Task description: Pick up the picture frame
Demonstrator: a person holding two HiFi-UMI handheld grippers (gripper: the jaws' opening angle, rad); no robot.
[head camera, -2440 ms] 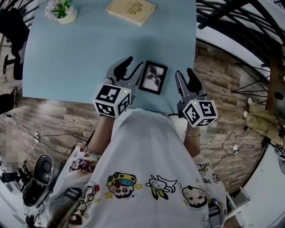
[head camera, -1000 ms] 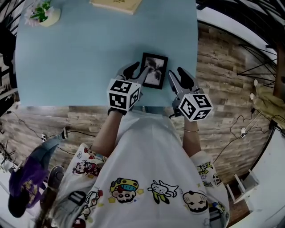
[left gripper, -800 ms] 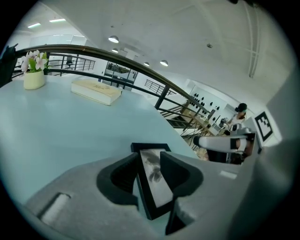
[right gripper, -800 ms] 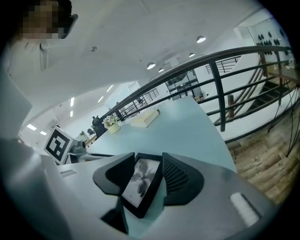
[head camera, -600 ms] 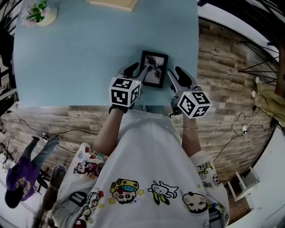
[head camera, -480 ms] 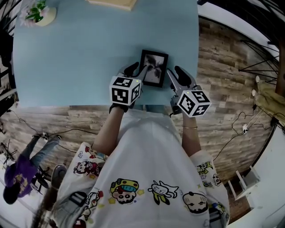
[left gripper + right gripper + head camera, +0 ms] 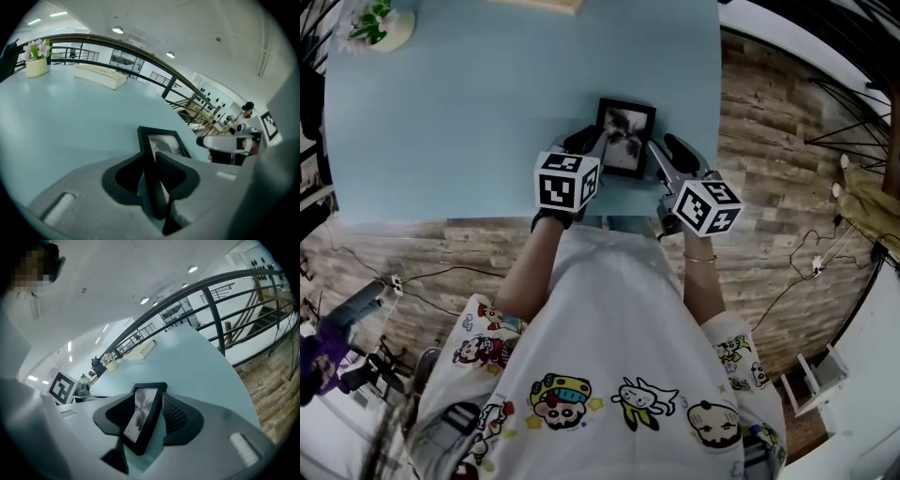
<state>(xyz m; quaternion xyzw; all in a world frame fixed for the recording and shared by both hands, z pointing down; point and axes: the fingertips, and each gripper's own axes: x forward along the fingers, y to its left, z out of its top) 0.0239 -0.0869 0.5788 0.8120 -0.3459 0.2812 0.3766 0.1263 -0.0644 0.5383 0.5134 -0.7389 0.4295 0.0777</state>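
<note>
pale blue table (image 7: 441,122) under picture frame (image 7: 625,131), wood-plank floor (image 7: 769,169) around.

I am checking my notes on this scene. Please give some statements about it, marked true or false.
1. The picture frame lies near the table's edge closest to the person. True.
2. The left gripper has nothing between its jaws. False: the frame's left edge is there, and the jaws have just been closing.
3. The frame's right edge is between the right gripper's jaws. True.
4. The book lies on the frame. False: it lies apart, at the far edge.
</note>
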